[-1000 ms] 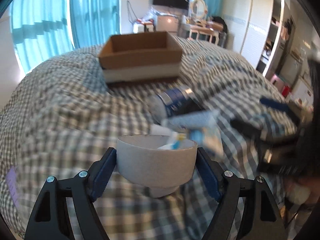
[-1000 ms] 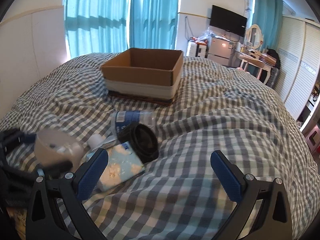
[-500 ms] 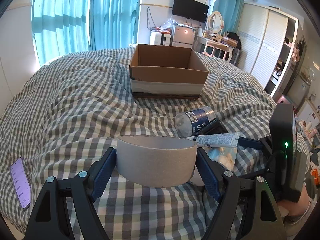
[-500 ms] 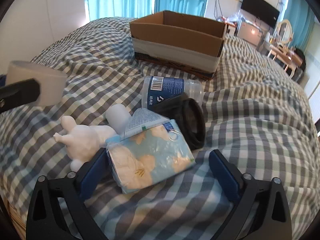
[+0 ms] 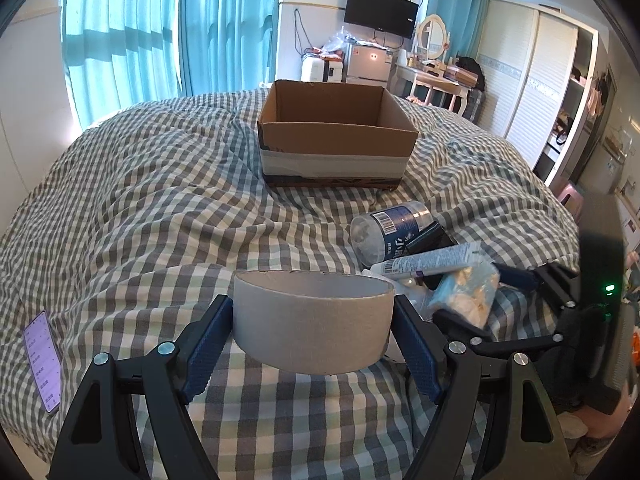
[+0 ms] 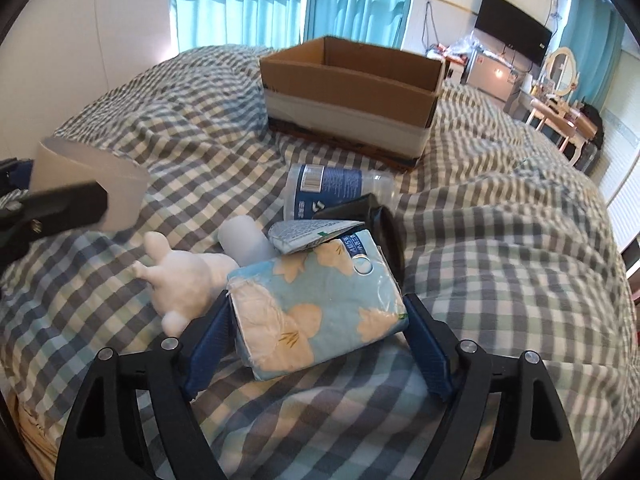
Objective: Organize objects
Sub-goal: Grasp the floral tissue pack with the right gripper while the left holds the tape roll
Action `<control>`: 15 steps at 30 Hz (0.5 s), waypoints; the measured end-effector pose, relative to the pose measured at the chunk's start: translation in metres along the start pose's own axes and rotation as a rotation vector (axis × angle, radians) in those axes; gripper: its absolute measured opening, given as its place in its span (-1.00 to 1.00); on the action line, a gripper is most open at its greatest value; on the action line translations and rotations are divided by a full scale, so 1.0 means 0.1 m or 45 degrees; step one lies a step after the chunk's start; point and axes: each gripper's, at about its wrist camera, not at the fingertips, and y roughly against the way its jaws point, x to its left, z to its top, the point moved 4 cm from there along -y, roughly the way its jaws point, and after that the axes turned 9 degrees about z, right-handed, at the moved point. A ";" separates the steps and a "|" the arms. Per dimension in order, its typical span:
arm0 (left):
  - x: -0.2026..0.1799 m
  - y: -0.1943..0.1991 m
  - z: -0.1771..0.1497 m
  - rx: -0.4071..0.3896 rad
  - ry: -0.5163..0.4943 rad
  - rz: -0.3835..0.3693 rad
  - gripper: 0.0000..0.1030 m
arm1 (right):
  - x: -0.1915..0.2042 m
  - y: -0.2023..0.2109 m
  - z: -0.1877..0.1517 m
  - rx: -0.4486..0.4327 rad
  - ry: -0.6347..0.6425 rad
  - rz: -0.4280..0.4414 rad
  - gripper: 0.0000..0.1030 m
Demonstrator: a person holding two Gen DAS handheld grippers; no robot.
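My left gripper [image 5: 313, 344] is shut on a grey cardboard tape roll [image 5: 312, 320] and holds it above the checked bed; the roll also shows in the right wrist view [image 6: 88, 184]. An open brown cardboard box [image 5: 336, 136] stands further back on the bed, also in the right wrist view [image 6: 352, 88]. My right gripper [image 6: 320, 332] has its jaws around a blue flowered tissue pack [image 6: 320, 300], pads touching its sides. Behind the pack lie a tube [image 6: 312, 234], a black ring-shaped object [image 6: 384, 232], a plastic bottle [image 6: 332, 192], a white cylinder [image 6: 244, 240] and a white plush toy [image 6: 184, 276].
A phone [image 5: 40, 360] with a lit screen lies on the bed at the left. Blue curtains [image 5: 160, 32], a television [image 5: 380, 10], a dressing table [image 5: 436, 72] and white wardrobes [image 5: 536, 80] stand beyond the bed.
My left gripper has lifted the tape roll and turned toward the box. My right gripper has moved in low over the pile and closed around the tissue pack.
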 end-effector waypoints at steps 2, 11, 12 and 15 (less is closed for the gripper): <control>0.00 0.02 0.01 -0.008 -0.002 0.006 0.57 | 0.01 0.09 0.02 -0.027 0.004 -0.009 0.59; 0.07 0.25 0.15 -0.079 0.003 0.041 0.57 | 0.07 0.49 0.21 -0.141 0.028 -0.049 0.59; 0.08 0.29 0.18 -0.091 0.005 0.045 0.57 | 0.07 0.54 0.23 -0.153 0.032 -0.050 0.59; 0.11 0.39 0.25 -0.126 0.008 0.052 0.57 | 0.11 0.71 0.30 -0.197 0.048 -0.062 0.59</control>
